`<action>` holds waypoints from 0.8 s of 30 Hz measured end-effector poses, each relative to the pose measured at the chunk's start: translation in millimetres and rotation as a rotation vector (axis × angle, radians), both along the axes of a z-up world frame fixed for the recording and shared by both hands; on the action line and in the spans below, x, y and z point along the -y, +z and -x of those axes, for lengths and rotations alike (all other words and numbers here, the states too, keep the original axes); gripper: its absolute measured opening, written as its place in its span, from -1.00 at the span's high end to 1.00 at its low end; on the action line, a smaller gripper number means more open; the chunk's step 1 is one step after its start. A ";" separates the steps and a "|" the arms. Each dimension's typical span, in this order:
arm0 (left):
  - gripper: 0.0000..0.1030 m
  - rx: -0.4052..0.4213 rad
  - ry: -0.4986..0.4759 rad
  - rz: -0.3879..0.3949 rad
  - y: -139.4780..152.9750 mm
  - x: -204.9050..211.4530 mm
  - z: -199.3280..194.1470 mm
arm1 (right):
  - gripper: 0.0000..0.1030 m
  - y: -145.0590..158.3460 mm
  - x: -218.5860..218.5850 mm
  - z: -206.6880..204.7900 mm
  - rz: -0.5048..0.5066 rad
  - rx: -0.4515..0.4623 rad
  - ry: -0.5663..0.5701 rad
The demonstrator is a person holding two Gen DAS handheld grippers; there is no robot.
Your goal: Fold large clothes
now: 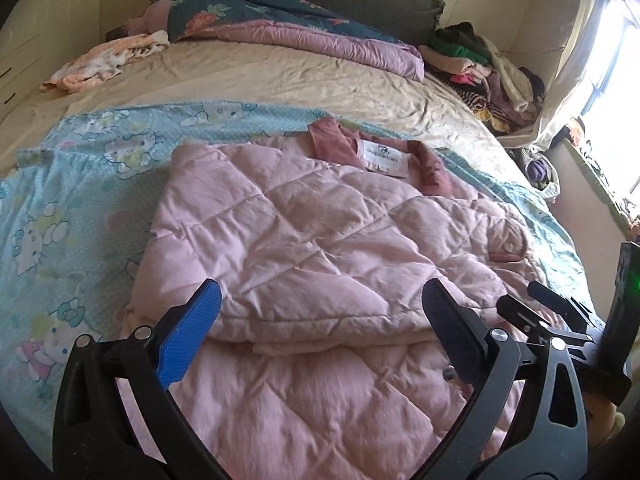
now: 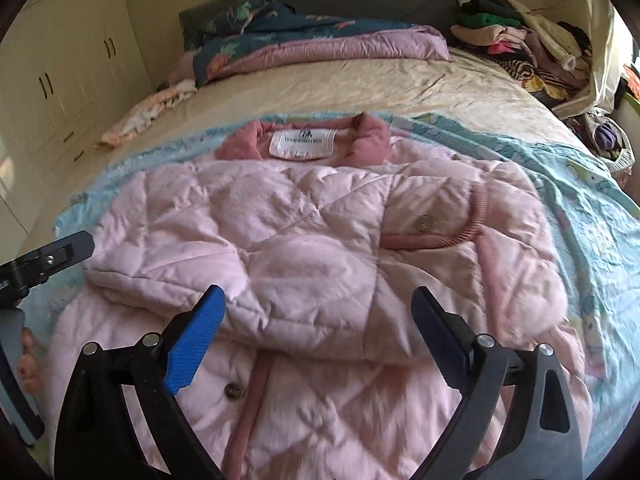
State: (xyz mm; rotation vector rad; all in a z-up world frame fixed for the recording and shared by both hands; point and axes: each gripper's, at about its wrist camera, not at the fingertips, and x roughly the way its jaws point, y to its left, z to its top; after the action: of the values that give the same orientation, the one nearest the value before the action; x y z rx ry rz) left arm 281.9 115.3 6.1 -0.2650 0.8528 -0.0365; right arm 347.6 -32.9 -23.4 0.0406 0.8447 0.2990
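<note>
A pink quilted jacket [image 1: 304, 240] lies on a light blue cartoon-print sheet [image 1: 68, 216] on the bed, with darker pink collar and white label [image 1: 386, 156] at the far end. Its sleeves are folded across the body. It also shows in the right wrist view [image 2: 320, 248], with its label [image 2: 303, 143]. My left gripper [image 1: 324, 316] is open and empty, just above the jacket's near part. My right gripper [image 2: 318, 320] is open and empty over the jacket's lower middle. The right gripper's fingers [image 1: 520, 312] show at the right of the left wrist view; the left gripper's fingers [image 2: 60, 254] show at the left of the right wrist view.
A beige bed sheet [image 1: 280, 76] covers the bed. Folded quilts [image 1: 280, 20] lie at the headboard, a small peach garment [image 1: 104, 60] at far left, a pile of clothes [image 1: 488, 68] at far right. Wardrobes [image 2: 60, 60] stand left; a window [image 1: 608, 92] is right.
</note>
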 end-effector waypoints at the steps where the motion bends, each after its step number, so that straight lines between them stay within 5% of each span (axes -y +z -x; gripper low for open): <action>1: -0.83 0.006 0.000 0.004 3.0 0.4 3.1 | -0.84 3.3 2.1 3.7 -0.004 0.007 0.002; 24: -0.83 0.079 -0.021 0.011 41.6 15.4 54.2 | -0.92 65.9 30.0 68.2 -0.076 0.105 -0.029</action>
State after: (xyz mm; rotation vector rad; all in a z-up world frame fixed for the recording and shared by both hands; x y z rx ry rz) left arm 227.8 99.8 47.6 -0.2635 0.7766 -0.0705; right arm 279.4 -62.9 42.6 0.1070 0.7278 0.3034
